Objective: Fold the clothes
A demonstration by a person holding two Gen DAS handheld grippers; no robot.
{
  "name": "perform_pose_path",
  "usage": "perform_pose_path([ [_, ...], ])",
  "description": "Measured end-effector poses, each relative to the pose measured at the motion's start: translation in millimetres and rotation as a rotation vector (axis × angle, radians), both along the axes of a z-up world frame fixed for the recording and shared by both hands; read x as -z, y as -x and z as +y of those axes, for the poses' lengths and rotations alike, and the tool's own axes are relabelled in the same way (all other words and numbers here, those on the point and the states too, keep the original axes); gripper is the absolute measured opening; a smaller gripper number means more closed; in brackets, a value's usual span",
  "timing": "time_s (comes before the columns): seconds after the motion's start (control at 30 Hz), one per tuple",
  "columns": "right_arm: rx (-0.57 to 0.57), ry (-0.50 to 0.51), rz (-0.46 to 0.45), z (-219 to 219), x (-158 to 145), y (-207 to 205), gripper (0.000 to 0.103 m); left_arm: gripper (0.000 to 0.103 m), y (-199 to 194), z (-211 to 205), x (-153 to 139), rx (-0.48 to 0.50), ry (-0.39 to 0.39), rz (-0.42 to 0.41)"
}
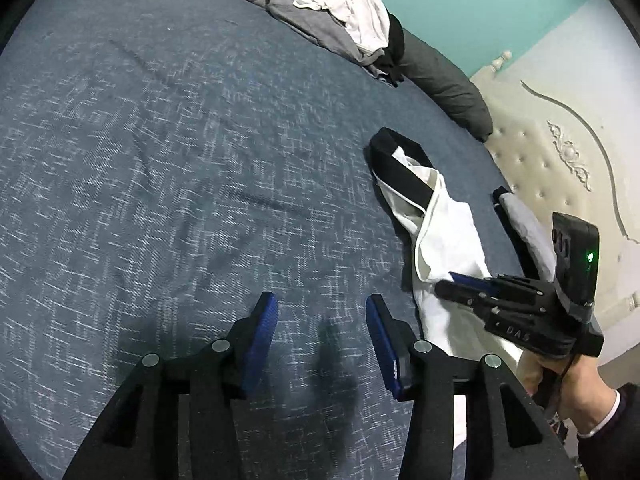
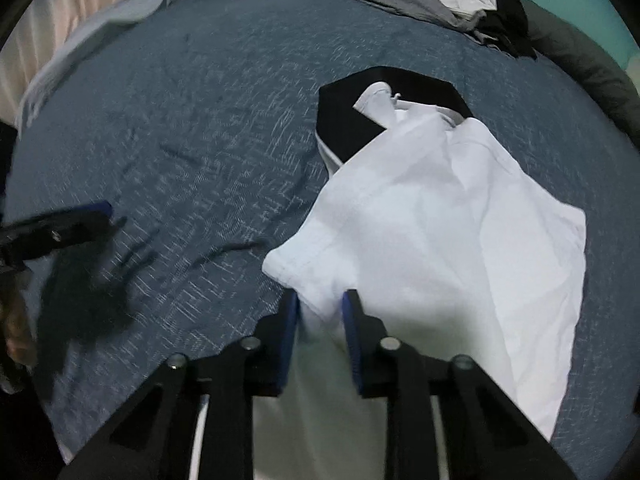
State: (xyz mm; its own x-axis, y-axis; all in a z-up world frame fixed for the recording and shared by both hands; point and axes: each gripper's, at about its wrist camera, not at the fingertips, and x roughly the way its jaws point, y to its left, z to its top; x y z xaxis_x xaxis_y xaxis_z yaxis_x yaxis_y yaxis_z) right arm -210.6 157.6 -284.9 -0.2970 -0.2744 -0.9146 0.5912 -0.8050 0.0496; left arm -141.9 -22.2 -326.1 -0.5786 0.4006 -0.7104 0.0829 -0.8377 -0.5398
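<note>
A white garment [image 2: 432, 216] with a broad black band [image 2: 360, 120] at its far end lay on the blue bedspread [image 1: 180, 160], toward the right side of the bed as the left wrist camera saw it. It was partly bunched, the black band looping round a white fold at the top.

The right tongs [image 2: 320, 312] pointed steeply down at the near edge of the garment, and their blue pads [image 2: 290, 332] were pinching a fold of the white cloth between them. In the left wrist view the same tongs [image 1: 452, 284] reached in from the right over the white fabric, held by a hand [image 1: 568, 380] in a dark sleeve with a white cuff.

The left tongs [image 1: 322, 308] were spread apart above bare bedspread, with nothing between the blue pads [image 1: 264, 332], just left of the garment and not touching it.

At the far edge of the bed sat a heap of grey, white and black clothes [image 1: 328, 12], resting against a dark grey pillow [image 1: 444, 84]. A cream padded headboard [image 1: 560, 152] stood to the right, under a turquoise wall [image 1: 460, 0]. Near the headboard lay another pale grey piece [image 1: 524, 228], close to the white garment but apart from it.
</note>
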Motion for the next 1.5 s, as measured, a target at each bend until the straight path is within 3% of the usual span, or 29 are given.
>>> perform_pose_path([
  [0.1, 0.023, 0.057, -0.013, 12, -8, 3, 0.011, 0.050, -1, 4, 3, 0.011, 0.000, -0.006],
  [0.33, 0.090, 0.198, -0.083, 37, -17, 14, 0.011, 0.051, -4, 4, -1, 0.014, 0.004, 0.010],
  [0.43, 0.101, 0.209, -0.096, 31, -13, 17, 0.011, 0.051, -5, 4, -2, 0.015, 0.002, 0.012],
  [0.67, 0.058, 0.115, -0.050, 9, -5, 12, 0.013, 0.051, -5, 6, -4, 0.022, -0.002, 0.016],
  [0.73, 0.027, 0.083, -0.027, -4, -4, 5, 0.030, 0.051, -5, 8, -5, 0.029, -0.004, 0.018],
  [0.8, -0.018, 0.023, 0.024, -16, -1, -1, 0.033, 0.051, -5, 10, -6, 0.038, -0.003, 0.020],
  [0.97, -0.033, -0.102, 0.090, -31, 12, 0, 0.033, 0.051, -5, 11, -7, 0.040, 0.003, 0.020],
  [1.07, -0.028, -0.137, 0.114, -31, 14, 4, 0.019, 0.051, -5, 9, -8, 0.035, 0.002, 0.024],
  [1.13, -0.019, -0.116, 0.109, -27, 12, 6, 0.009, 0.051, -5, 8, -8, 0.032, 0.000, 0.025],
  [1.2, -0.006, -0.079, 0.103, -21, 7, 8, 0.007, 0.051, -5, 8, -8, 0.030, -0.003, 0.026],
  [1.5, 0.116, 0.165, 0.049, 27, -28, 27, 0.006, 0.051, -4, 13, -5, 0.042, 0.001, 0.021],
])
